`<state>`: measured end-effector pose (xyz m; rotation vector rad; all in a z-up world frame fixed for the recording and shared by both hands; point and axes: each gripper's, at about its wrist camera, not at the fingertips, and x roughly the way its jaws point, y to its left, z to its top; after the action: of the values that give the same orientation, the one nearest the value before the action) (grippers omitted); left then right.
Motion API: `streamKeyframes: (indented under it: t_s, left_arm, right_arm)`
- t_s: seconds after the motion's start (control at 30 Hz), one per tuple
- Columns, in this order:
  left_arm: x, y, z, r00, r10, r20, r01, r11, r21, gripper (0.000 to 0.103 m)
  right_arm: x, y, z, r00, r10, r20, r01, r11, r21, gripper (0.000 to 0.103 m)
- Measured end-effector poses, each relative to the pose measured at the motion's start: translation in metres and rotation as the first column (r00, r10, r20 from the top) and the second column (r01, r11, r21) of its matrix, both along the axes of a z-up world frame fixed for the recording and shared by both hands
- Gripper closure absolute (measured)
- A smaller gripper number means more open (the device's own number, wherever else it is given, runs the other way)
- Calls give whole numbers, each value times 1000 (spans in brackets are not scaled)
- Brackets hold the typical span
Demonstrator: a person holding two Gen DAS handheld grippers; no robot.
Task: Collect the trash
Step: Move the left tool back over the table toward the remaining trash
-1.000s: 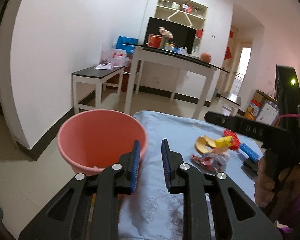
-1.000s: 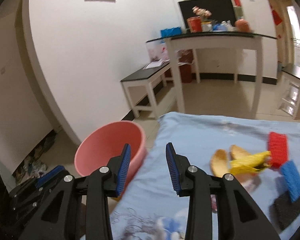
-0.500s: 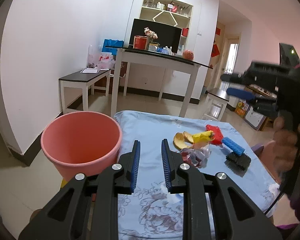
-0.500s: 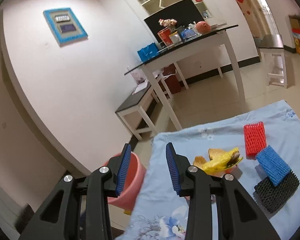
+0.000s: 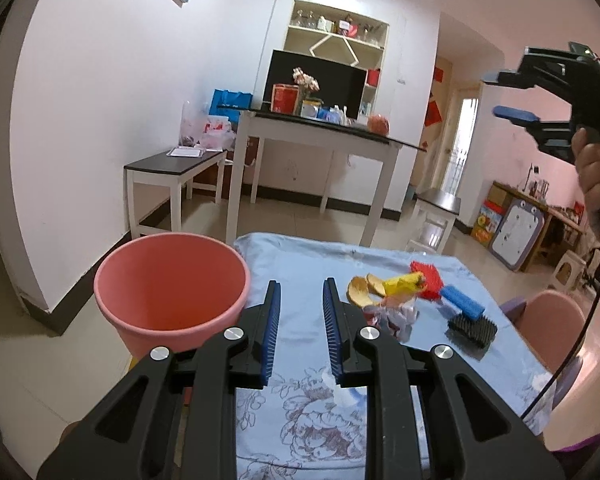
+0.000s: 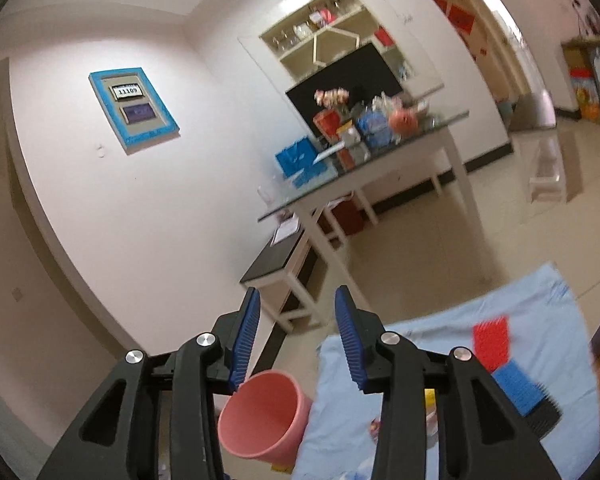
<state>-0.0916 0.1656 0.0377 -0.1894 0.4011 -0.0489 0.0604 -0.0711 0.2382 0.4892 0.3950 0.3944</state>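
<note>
A pink bin (image 5: 168,284) stands on the floor at the left edge of a table with a blue floral cloth (image 5: 300,264). On the cloth lie peels (image 5: 362,288), a yellow wrapper (image 5: 402,282), a crumpled plastic wrapper (image 5: 392,316), and red (image 5: 426,276), blue (image 5: 462,304) and black (image 5: 472,328) foam nets. My left gripper (image 5: 300,324) is open and empty, above the cloth's near part beside the bin. My right gripper (image 6: 296,332) is open and empty, held high above the table; it also shows in the left wrist view (image 5: 512,96). The bin (image 6: 264,420) lies below it.
A white table with a dark top (image 5: 320,132) and a low bench (image 5: 172,164) stand by the far wall. A pink chair (image 5: 552,320) sits at the cloth table's right side. A small stool (image 5: 436,212) stands beyond the table.
My right gripper has risen well above the table and tilted up toward the wall. My left gripper has drawn back and up, so more of the cloth shows.
</note>
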Motion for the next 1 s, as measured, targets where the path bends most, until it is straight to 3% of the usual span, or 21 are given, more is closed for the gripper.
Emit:
streamKeyframes:
  t_s: [0.13,0.27,0.7,1.0]
  left_arm:
    - [4,-4,5,1000,-7,12,7,1000,-9,81]
    - [11,-11,5,1000,-23,1,23,1000,5,81]
    - [51,-26,-7,991,-91,-97,93,996,9,81]
    - [88,-50,-20,969,-168,-179,171,985,1,80]
  right_arm:
    - [-3,-7,23,1000,-22,19,24,996,-85,62]
    - [2,-12,20,1000,-22,-7,20,988,-154,62]
    - [5,-24,-102,985,-52,-164,-9,936,-353,60]
    - [4,-31,-168,970,-82,-228,-21,909,-415,53]
